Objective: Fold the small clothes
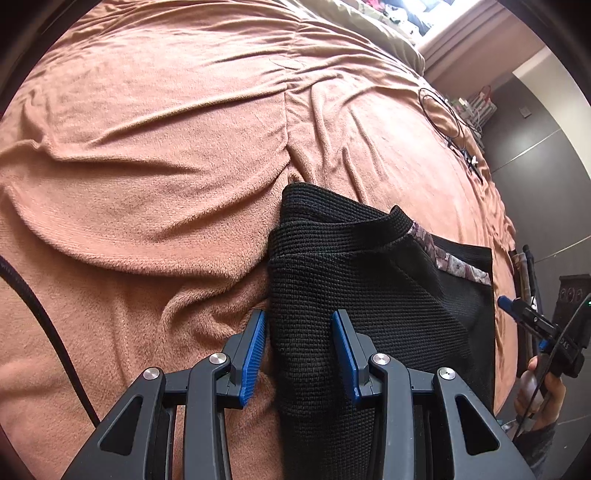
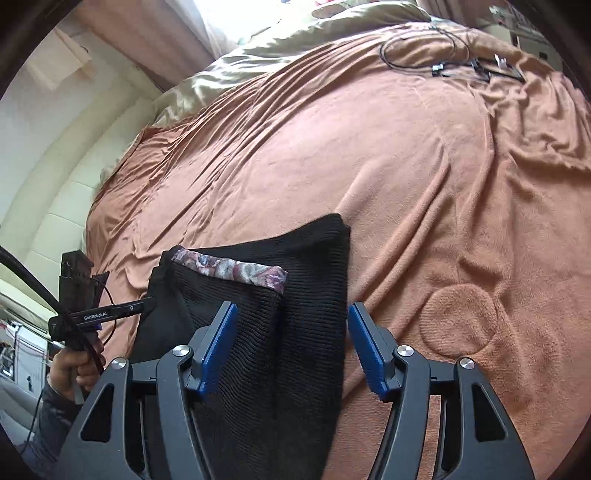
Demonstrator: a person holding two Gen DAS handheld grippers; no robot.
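Black knit garment (image 1: 369, 295) is lying lengthwise under both grippers; left gripper (image 1: 299, 354) is hovering half-open, right gripper (image 2: 291, 347) wide open, both empty.

- Rust-orange fleece blanket (image 1: 155, 155) across the whole bed, rumpled into long folds, one rounded flap lying over itself at the left in the left wrist view.
- Round patch of flattened pile (image 2: 458, 321) on the same blanket, near the right side of the right wrist view.
- Olive-green satin bedding (image 2: 258, 48) bunched at the far end, beyond the blanket's edge.
- Thin black cables (image 2: 424, 51), looped, lying on the blanket's far corner, with small connectors or plugs beside them.
- Cream padded headboard (image 2: 48, 192) curving along the bed's left side.
- Pale curtain (image 2: 177, 26) by a bright window.
- Dark grey wall panels (image 1: 532, 140) beyond the bed's right edge.
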